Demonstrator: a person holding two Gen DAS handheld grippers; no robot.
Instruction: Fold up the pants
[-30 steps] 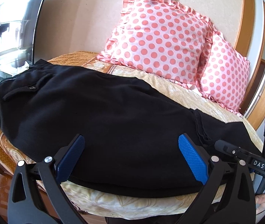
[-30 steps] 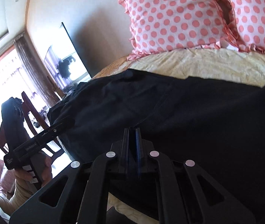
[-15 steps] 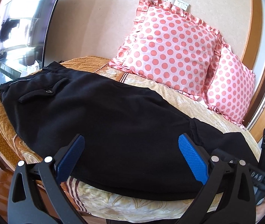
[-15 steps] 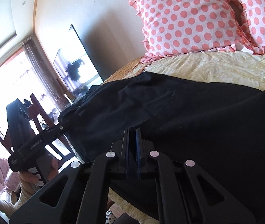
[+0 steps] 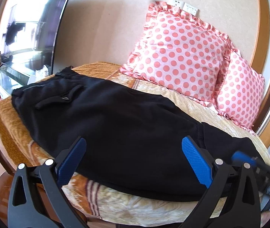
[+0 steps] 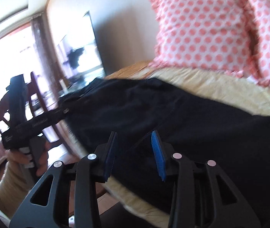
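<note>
Black pants [image 5: 115, 133] lie lengthwise on the bed [image 5: 154, 209], waistband at 10 o'clock; left gripper [image 5: 134, 161] wide open, right gripper [image 6: 135, 152] part-open, both empty, so I'd pinch both hem layers low.

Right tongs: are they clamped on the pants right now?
No: the right tongs stand open, a clear gap between the blue pads, with the black pants lying ungripped on the bed beyond.

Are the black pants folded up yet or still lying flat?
Lying flat, not folded small yet. The pants stretch long across the bed, pocket showing, and neither open claw holds them.
</note>
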